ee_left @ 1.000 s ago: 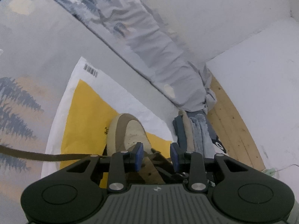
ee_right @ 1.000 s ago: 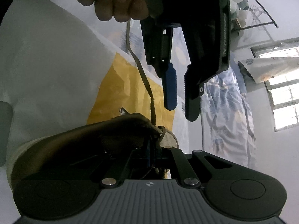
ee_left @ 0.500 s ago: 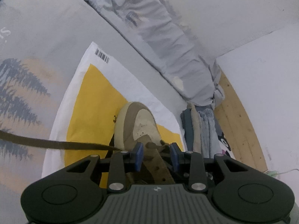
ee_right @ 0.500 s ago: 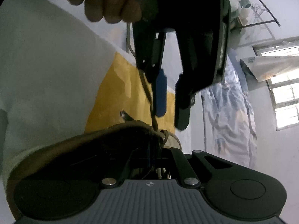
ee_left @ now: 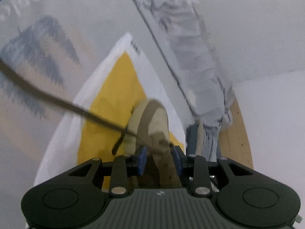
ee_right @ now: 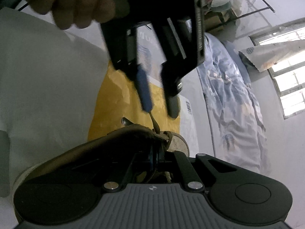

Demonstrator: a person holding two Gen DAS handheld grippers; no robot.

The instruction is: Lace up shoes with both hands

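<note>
A tan and brown shoe (ee_left: 152,118) lies on a yellow and white mailer bag (ee_left: 114,87). My left gripper (ee_left: 159,158) hangs just above the shoe's tongue, its blue pads apart and pressing on nothing. A brown lace (ee_left: 57,99) runs taut from the shoe's side up and off to the left. In the right wrist view the left gripper (ee_right: 160,110) points down at the shoe (ee_right: 114,143), and the lace (ee_right: 155,124) rises behind its blue pad towards the person's hand (ee_right: 76,5). My right gripper (ee_right: 155,156) is shut at the shoe's lacing, with a tan strip of lace between its fingers.
The mailer bag (ee_right: 118,99) lies on a bedsheet printed with trees (ee_left: 38,47). A rumpled blue-grey duvet (ee_left: 196,66) runs along the wall. Folded clothes (ee_left: 200,141) and a wooden bed edge (ee_left: 234,133) are to the right. A window (ee_right: 286,76) is at the far right.
My left gripper has sunk towards the shoe and rolled, so the lace now slants up to the left. The right gripper has stayed shut in place.
</note>
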